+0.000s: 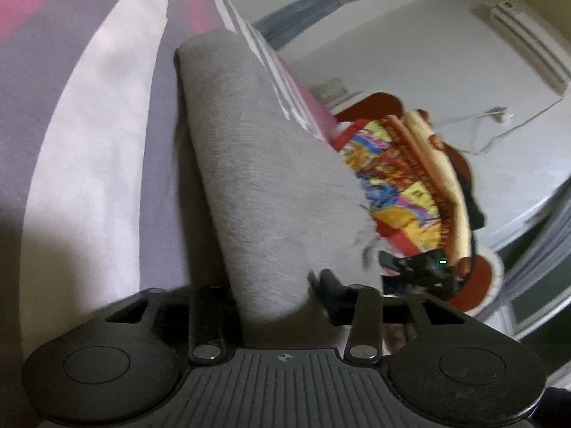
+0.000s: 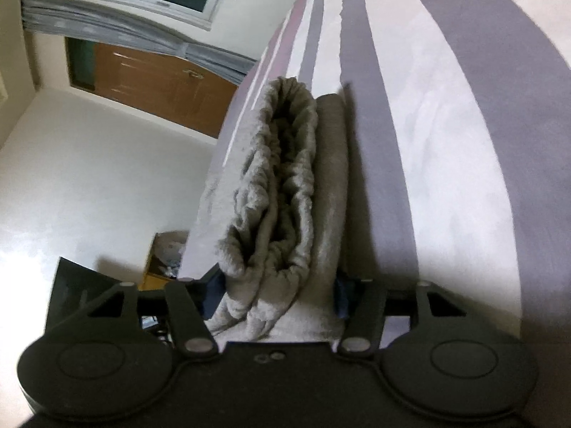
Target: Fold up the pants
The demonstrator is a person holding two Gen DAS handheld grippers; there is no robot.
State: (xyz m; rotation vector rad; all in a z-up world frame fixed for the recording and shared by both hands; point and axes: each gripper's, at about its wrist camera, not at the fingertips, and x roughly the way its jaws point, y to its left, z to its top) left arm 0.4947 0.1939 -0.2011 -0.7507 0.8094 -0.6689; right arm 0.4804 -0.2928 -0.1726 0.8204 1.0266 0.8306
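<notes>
With the grey pants (image 1: 257, 178) lying between the fingers of each tool, you look close to the end of the fold. The left tool (image 1: 274, 296) straddles one end of the folded bundle; whether its pads press the cloth, I cannot tell. The right tool (image 2: 274, 296) straddles the other end, where the gathered waistband (image 2: 282, 164) shows, and its grip is equally unclear. The bundle rests on the striped bed sheet (image 1: 89, 142). Judging by that, your next move is to draw both tools back without dragging layers apart.
</notes>
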